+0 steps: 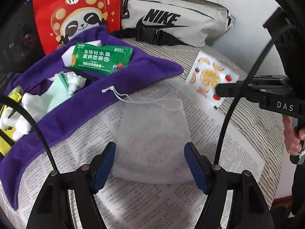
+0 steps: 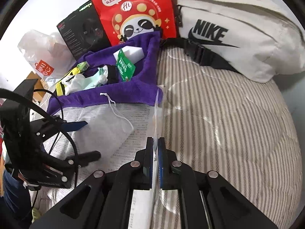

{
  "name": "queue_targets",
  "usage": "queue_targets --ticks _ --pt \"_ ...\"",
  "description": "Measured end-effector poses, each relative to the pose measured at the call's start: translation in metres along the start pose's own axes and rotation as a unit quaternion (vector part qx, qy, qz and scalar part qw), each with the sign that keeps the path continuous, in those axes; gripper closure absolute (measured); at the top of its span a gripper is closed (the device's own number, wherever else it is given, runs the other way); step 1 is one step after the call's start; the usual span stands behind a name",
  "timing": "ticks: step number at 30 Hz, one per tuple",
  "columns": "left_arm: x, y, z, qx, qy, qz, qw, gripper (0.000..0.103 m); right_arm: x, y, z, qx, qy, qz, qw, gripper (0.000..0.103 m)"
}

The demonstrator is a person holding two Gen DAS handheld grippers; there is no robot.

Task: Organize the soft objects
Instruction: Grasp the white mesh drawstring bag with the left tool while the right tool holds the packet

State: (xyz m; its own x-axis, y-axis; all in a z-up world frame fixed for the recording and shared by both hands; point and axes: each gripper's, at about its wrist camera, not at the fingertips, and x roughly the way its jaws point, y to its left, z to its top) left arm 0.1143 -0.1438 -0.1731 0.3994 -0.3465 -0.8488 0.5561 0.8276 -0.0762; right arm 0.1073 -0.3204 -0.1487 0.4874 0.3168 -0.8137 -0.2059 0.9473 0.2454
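A white mesh drawstring pouch (image 1: 152, 139) lies flat on a printed text sheet (image 1: 122, 206). My left gripper (image 1: 150, 164) is open just above it, jaws on either side. A purple fabric bin (image 1: 118, 82) at the left holds a green snack packet (image 1: 101, 60), a white sponge block (image 2: 129, 54) and white and mint soft items (image 1: 63, 87). My right gripper (image 2: 155, 152) is shut on a fruit-print packet (image 1: 207, 76), seen edge-on in the right wrist view (image 2: 158, 103), held to the right of the bin.
A cream Nike waist bag (image 1: 171, 17) with a black buckle lies at the back on a striped quilt (image 2: 228, 124). A red panda paper bag (image 1: 76, 9) stands behind the bin. A black box (image 2: 80, 32) and a plastic bag (image 2: 42, 53) sit far left.
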Motion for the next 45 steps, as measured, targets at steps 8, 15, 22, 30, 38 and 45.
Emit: queue_targets --ticks 8,15,22,30,38,45 --pt "-0.002 0.000 -0.001 0.008 0.000 0.006 0.9999 0.030 0.015 -0.004 0.007 0.005 0.001 0.002 1.000 0.099" --pt "0.002 -0.004 0.003 0.008 0.002 -0.007 0.9999 0.023 -0.023 -0.025 -0.001 0.018 -0.023 -0.035 0.999 0.099" --pt "0.018 -0.021 0.006 0.035 0.015 0.031 0.9988 0.003 -0.044 -0.046 -0.014 0.036 -0.030 -0.057 0.997 0.099" --pt "0.007 -0.015 0.005 0.028 -0.006 0.030 0.9991 0.072 -0.047 -0.049 -0.022 0.044 -0.028 -0.055 0.997 0.099" --pt "0.002 -0.003 0.003 0.006 -0.008 -0.005 0.9999 0.095 -0.040 -0.025 -0.014 0.025 -0.029 -0.034 0.999 0.099" --pt "-0.020 0.009 -0.007 -0.008 -0.020 0.010 0.9997 0.095 -0.038 0.001 -0.002 0.002 -0.034 -0.012 0.999 0.099"
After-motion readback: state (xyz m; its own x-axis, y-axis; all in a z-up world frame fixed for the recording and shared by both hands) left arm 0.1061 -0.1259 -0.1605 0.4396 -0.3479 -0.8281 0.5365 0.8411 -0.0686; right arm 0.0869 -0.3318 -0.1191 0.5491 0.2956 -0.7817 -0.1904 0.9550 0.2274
